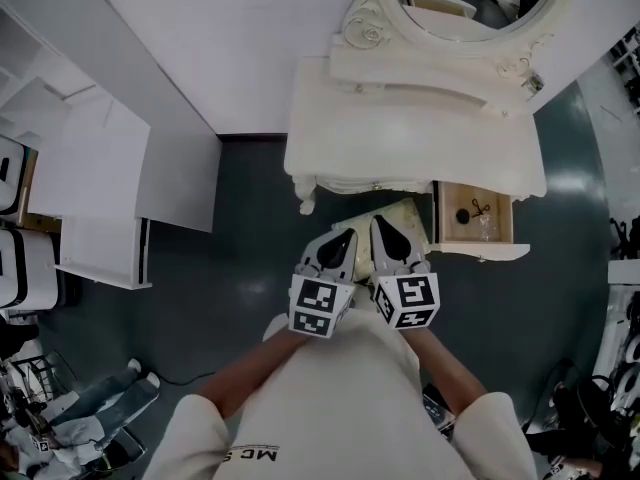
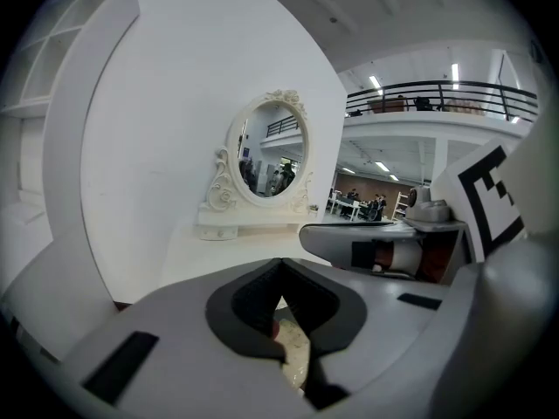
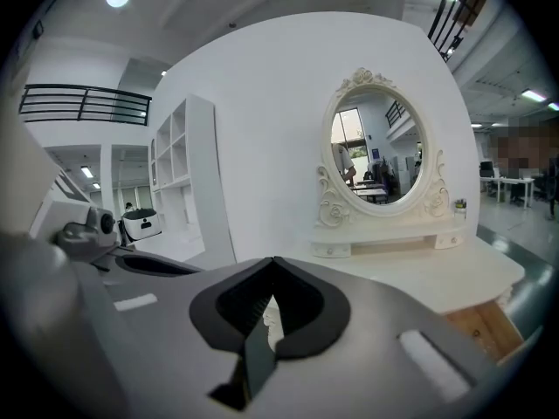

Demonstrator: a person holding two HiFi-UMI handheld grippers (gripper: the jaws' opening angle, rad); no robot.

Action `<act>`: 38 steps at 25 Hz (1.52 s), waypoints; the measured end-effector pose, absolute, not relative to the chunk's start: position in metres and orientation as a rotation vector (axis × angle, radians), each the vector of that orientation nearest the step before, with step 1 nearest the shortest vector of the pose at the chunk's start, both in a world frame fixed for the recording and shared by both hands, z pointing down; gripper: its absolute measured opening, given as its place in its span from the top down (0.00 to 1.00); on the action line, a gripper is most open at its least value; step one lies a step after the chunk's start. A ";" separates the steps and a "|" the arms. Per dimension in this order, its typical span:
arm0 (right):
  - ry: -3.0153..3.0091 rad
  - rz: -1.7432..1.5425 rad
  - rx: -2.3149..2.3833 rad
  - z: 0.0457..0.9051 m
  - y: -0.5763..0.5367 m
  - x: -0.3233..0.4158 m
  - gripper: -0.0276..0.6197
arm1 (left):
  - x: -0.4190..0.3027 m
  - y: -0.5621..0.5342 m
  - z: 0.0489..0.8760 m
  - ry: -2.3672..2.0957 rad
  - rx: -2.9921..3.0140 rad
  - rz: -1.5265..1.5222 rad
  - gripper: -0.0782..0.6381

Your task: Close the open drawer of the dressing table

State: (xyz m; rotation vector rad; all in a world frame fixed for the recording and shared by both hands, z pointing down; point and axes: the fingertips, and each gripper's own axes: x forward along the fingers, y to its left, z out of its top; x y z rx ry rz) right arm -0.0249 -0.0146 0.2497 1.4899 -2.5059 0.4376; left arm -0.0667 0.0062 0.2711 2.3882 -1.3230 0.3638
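Open drawer (image 1: 474,218) is projecting from the dressing table (image 1: 400,128), lying ahead-right of the nearer right gripper (image 1: 388,234). Left gripper (image 1: 340,244) is flanking it, both jaws sitting closed and empty.

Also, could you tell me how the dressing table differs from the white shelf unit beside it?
The dressing table is cream, with curved carved edges and an oval mirror; the shelf unit is plain white and straight-edged. The dressing table has a wooden drawer pulled out at its right end; the shelf unit shows only open compartments. Both stand against the same white wall.
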 end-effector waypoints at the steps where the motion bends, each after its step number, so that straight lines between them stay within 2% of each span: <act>1: -2.504 0.441 1.497 0.249 -0.012 -0.024 0.95 | -0.066 0.010 0.270 -1.314 2.388 0.362 0.88; 30: -2.429 0.494 1.627 0.260 0.034 -0.028 0.95 | -0.075 0.033 0.268 -1.231 2.423 0.367 0.88; 38: -2.386 0.493 1.702 0.256 0.037 -0.010 0.95 | -0.052 0.034 0.265 -1.150 2.484 0.365 0.88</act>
